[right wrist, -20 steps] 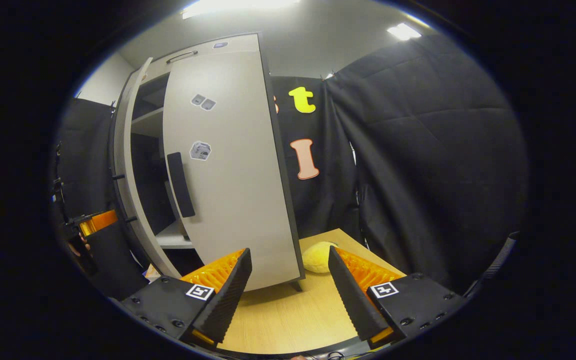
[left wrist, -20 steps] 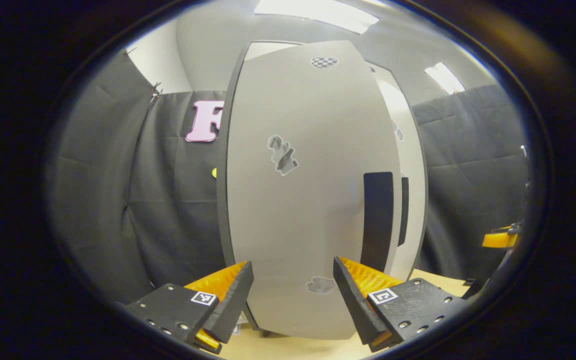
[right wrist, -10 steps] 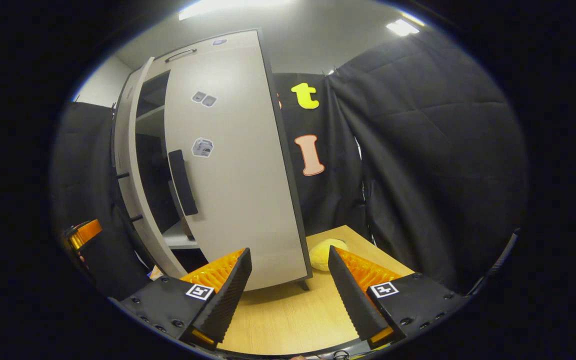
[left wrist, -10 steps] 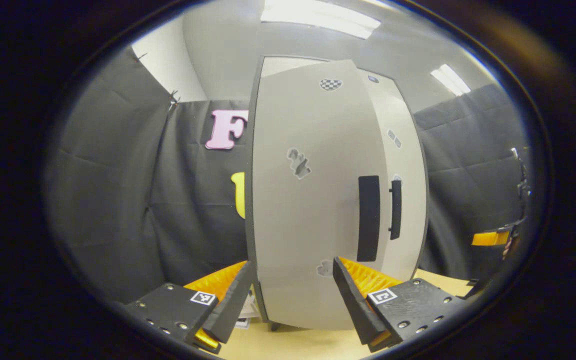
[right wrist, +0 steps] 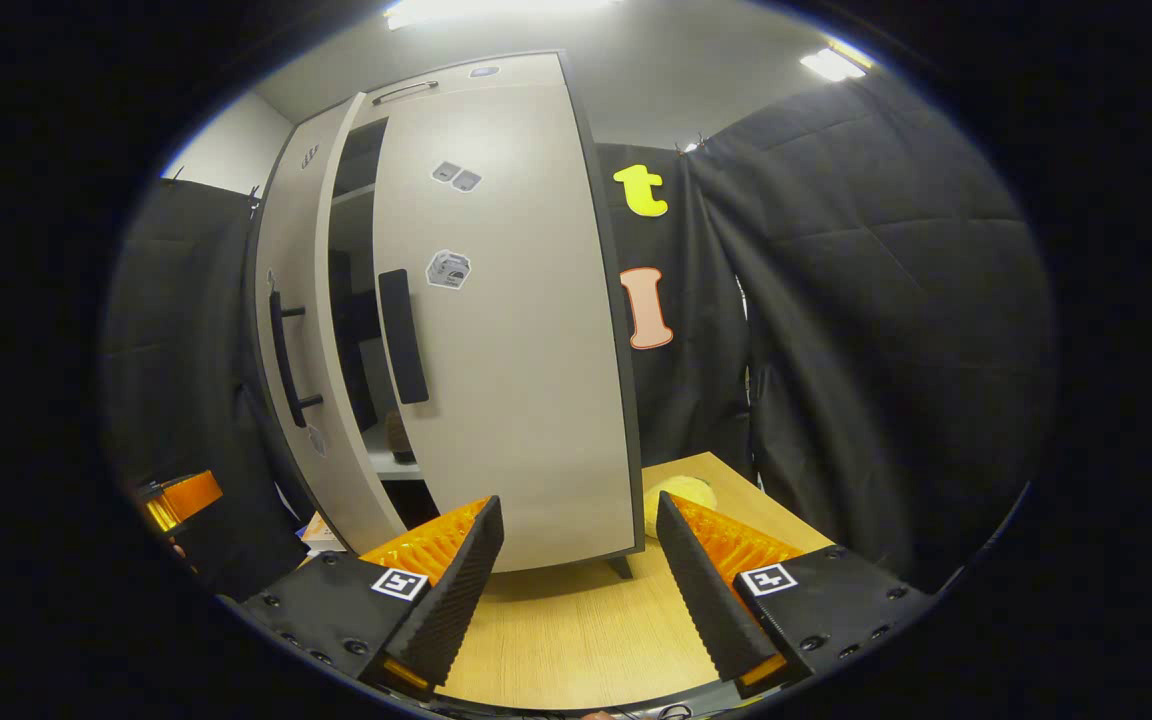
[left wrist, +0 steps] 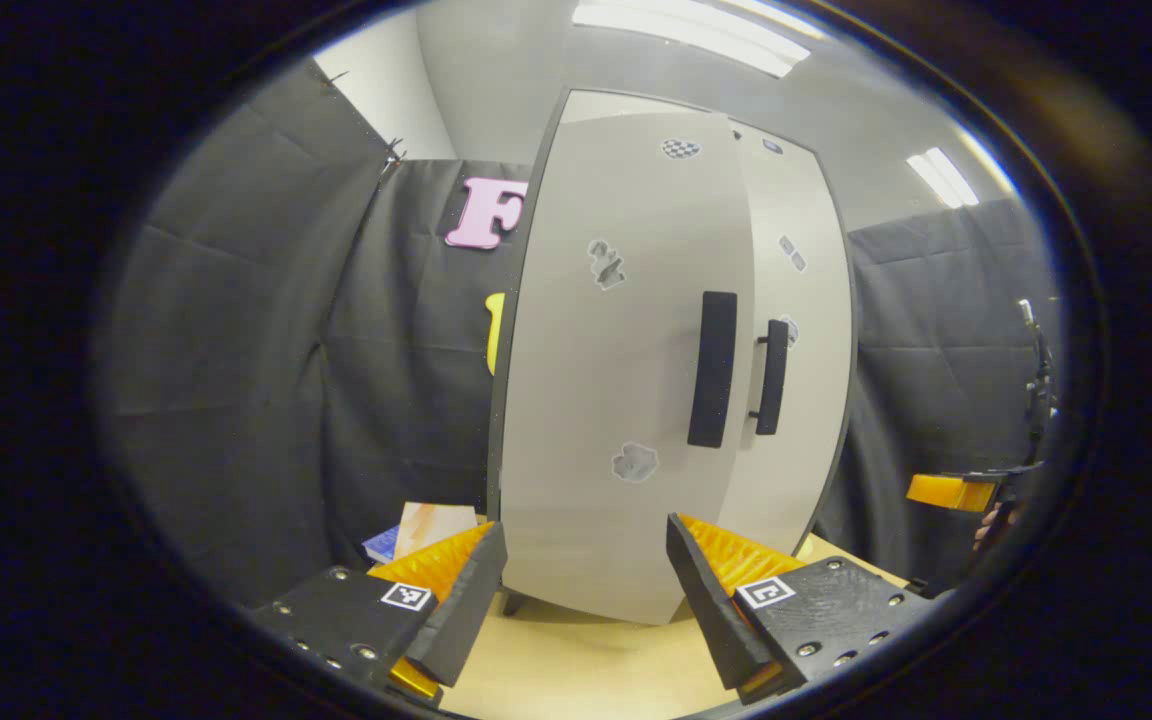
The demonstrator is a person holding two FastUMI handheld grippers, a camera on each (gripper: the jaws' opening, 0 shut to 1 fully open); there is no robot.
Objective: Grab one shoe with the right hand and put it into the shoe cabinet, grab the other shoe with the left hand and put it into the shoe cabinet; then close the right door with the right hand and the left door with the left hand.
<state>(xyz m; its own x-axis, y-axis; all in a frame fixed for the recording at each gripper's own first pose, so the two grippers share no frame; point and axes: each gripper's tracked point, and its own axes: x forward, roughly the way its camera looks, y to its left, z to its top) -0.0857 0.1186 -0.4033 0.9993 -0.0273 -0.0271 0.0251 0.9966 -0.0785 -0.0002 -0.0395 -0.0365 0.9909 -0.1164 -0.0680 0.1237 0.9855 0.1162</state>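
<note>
Doors almost shut, both grippers empty

We hold the left gripper [left wrist: 586, 600] and right gripper [right wrist: 581, 585] spread wide, grasping nothing, near the pale grey shoe cabinet [right wrist: 526, 90] on the wooden table [right wrist: 576, 640]. Its left door [left wrist: 606, 400] sits slightly ajar beside the right door [right wrist: 516, 350]; we risk leaving that dark gap unless we push again.
</note>
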